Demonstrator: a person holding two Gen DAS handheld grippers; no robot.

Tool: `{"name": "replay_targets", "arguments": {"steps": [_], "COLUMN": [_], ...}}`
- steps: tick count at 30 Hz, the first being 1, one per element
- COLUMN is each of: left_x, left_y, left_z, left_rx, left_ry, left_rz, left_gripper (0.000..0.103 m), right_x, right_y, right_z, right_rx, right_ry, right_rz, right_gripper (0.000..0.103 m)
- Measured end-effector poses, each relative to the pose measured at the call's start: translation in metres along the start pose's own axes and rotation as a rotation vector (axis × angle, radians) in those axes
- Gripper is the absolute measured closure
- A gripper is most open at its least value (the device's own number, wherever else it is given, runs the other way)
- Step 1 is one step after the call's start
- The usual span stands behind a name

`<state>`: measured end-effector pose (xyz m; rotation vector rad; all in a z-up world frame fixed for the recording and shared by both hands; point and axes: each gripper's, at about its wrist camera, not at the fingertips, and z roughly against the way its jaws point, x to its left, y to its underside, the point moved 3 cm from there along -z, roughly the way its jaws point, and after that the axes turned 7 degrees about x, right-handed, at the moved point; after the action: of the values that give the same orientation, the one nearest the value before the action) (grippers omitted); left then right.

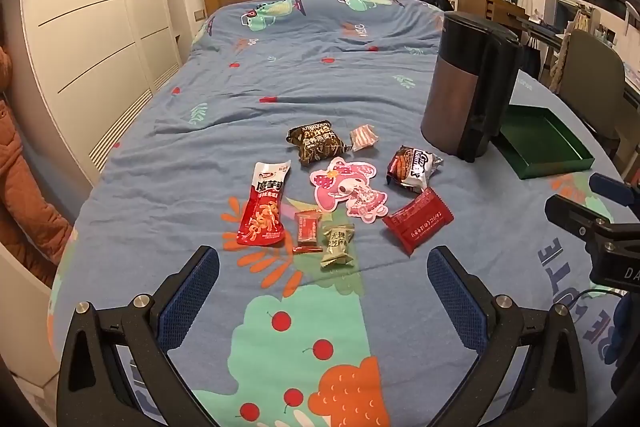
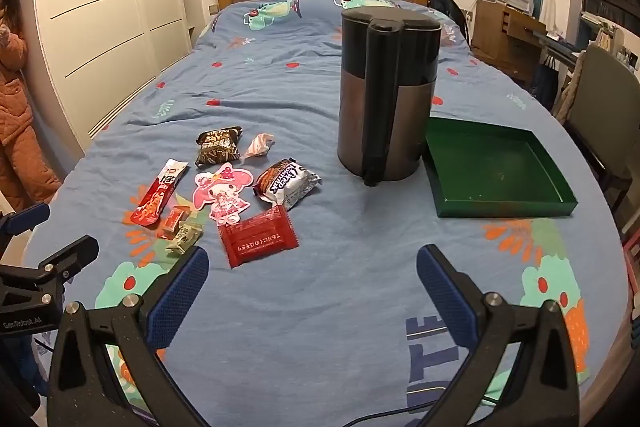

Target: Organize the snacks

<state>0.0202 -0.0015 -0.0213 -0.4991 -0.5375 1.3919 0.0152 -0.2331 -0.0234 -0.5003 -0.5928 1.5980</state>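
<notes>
Eight crinkly snack packets [image 1: 344, 183], mostly red and brown wrappers.

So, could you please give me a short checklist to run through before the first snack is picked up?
1. Left gripper open, holding nothing: ok.
2. Right gripper open, holding nothing: ok.
3. Green tray has free room inside: ok.
4. Red flat packet lies apart from the other snacks, nearest the right gripper: ok.
5. Kettle stands between the snacks and the tray, in the carry path: not ok.
6. Small green candy free of its red neighbour: cannot tell.
</notes>
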Motion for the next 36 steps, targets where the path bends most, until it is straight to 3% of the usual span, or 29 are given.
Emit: {"name": "replay_targets", "arguments": {"steps": [36], "left_x": [0.006], "left_y": [0.001], "left_z": [-0.012], "left_rx": [0.021], "left_ry": [-0.043], "left_rz": [0.006], "left_gripper": [0.001], "right_x": [0.002], "right_y": [0.006], "right_z": [-0.008], "right_rx": [0.021], "right_ry": [-0.085], "right_rz": [-0.036], "right_gripper": [0.0]}}
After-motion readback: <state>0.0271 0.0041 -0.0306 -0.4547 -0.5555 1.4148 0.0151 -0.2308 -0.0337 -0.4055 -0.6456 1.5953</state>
